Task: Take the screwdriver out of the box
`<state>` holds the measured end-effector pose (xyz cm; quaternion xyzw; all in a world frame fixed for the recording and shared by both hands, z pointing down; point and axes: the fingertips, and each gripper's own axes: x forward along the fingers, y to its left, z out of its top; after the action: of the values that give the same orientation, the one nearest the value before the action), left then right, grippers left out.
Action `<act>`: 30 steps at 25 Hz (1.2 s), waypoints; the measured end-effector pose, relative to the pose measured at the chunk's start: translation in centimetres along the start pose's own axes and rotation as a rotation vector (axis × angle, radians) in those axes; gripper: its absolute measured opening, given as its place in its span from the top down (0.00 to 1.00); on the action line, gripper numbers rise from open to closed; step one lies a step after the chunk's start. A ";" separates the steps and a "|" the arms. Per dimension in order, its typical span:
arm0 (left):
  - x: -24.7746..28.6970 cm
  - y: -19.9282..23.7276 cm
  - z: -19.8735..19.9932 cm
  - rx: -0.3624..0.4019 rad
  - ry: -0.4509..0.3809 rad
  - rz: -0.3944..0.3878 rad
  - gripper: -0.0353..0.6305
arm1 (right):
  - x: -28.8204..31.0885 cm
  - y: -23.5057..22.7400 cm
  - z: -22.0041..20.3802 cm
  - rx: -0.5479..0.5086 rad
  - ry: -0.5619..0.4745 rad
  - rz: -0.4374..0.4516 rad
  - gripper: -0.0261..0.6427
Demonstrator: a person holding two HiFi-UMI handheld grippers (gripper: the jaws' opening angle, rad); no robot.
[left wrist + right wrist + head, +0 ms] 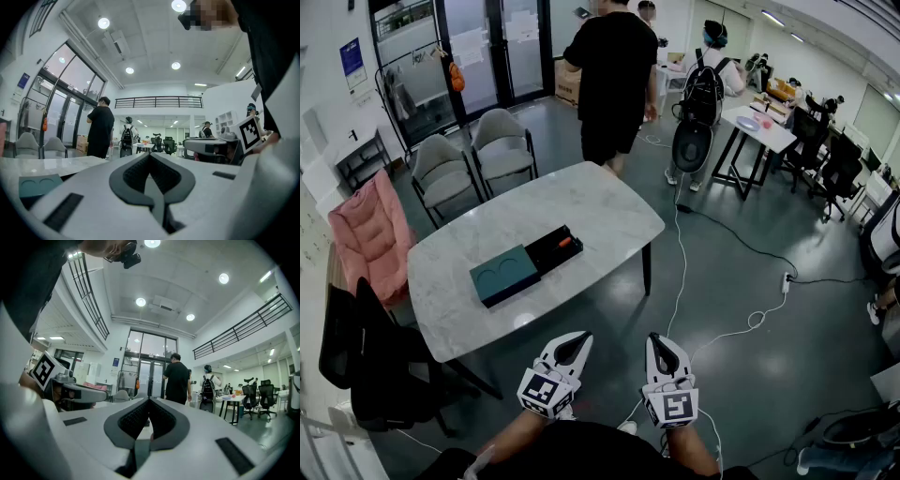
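On the white marble table (600,211) lies an opened box: a teal lid (504,274) and beside it a black tray (553,251) with the orange-handled screwdriver (565,243) in it. My left gripper (578,336) and right gripper (657,337) hover side by side in front of the table, well short of the box, both shut and empty. In the left gripper view the jaws (150,154) meet at their tips, with the teal lid (40,183) low at the left. The right gripper view shows its jaws (149,401) closed too.
Two grey chairs (473,155) stand behind the table, with a pink chair (366,234) and a black chair (380,370) at its left. A person in black (614,70) stands beyond it. White cables (680,272) run across the floor to the right, near a desk (759,127).
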<state>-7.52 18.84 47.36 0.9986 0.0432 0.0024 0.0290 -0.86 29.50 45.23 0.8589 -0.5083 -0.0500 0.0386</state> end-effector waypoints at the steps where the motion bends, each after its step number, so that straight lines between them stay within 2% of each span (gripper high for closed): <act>1: -0.1 0.3 0.0 -0.001 0.000 0.004 0.94 | 0.2 0.3 0.1 0.001 -0.002 0.005 0.93; 16: -1.8 4.3 1.2 0.010 -0.027 0.028 0.94 | 4.2 2.5 1.7 0.033 -0.033 0.007 0.93; 30: -6.2 11.8 0.7 -0.003 -0.037 0.040 0.94 | 9.6 9.2 2.0 0.012 -0.031 0.006 0.93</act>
<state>-12.70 6.51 47.30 0.9991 0.0226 -0.0156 0.0314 -4.51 16.59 43.92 0.8567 -0.5117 -0.0599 0.0258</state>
